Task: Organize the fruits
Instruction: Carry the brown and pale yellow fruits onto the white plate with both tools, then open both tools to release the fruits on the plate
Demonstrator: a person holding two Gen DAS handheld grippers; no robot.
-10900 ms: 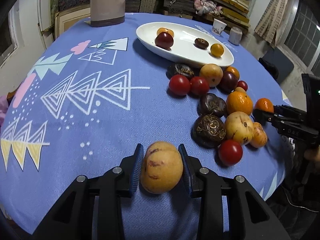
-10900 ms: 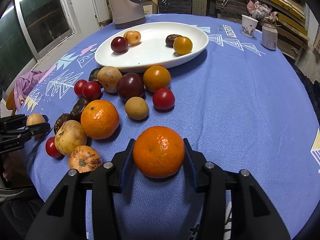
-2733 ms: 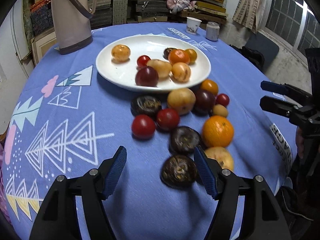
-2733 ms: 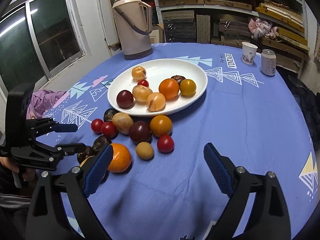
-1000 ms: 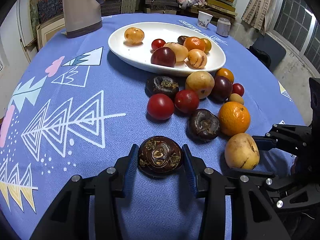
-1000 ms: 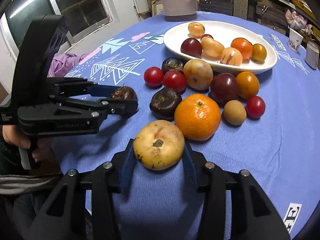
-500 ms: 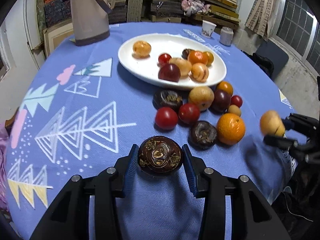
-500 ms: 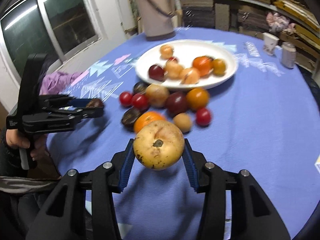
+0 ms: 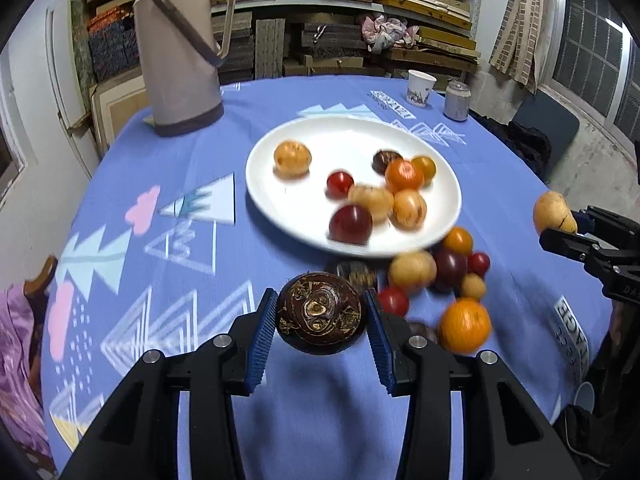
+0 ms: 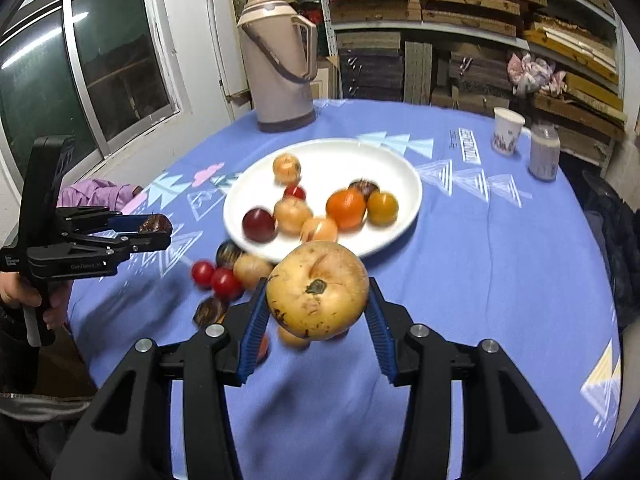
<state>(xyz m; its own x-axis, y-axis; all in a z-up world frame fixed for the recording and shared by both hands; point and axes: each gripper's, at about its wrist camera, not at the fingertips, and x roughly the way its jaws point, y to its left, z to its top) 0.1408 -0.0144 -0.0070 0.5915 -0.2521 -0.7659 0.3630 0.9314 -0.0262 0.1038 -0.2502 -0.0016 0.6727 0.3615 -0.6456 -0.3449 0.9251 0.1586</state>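
My left gripper [image 9: 320,316] is shut on a dark brown wrinkled fruit [image 9: 320,312], held in the air above the blue cloth. My right gripper [image 10: 318,296] is shut on a yellow round fruit [image 10: 317,289], also lifted clear of the table. Each gripper shows in the other's view: the right gripper [image 9: 560,226] at the right edge, the left gripper [image 10: 156,230] at the left. The white plate [image 9: 280,200] beyond holds several fruits. More fruits lie loose on the cloth near the plate's near rim, among them an orange [image 9: 464,324].
A tall beige thermos [image 9: 180,52] stands at the table's far left. A paper cup [image 9: 418,88] and a small jar [image 9: 456,100] sit at the far right edge. Shelves of stacked goods fill the back wall. A person's hand [image 10: 24,292] grips the left tool.
Both grippers have risen off the table with their fruits and drawn back; the plate and the loose fruits now look farther away. The yellow fruit has left its spot beside the orange.
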